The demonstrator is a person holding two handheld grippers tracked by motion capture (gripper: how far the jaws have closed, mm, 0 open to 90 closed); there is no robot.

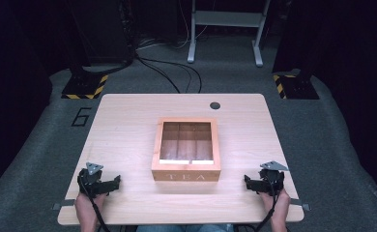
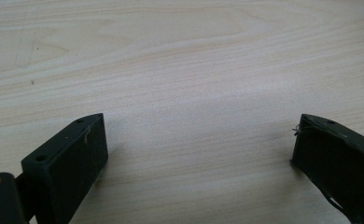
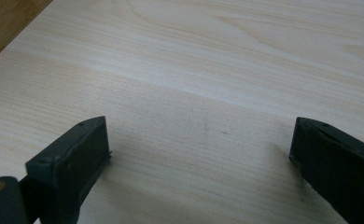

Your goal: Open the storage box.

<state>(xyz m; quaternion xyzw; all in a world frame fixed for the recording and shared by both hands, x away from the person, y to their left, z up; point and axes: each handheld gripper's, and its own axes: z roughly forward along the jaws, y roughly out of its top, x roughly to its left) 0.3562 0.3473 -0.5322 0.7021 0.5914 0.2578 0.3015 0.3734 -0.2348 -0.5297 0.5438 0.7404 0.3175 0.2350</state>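
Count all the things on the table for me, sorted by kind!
Wooden tea box: 1
Claws: 2, the left claw and the right claw, both open with nothing in them
Total: 3 things on the table

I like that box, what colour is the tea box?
The tea box is light orange-brown wood with darker brown inside, seen best in the high view.
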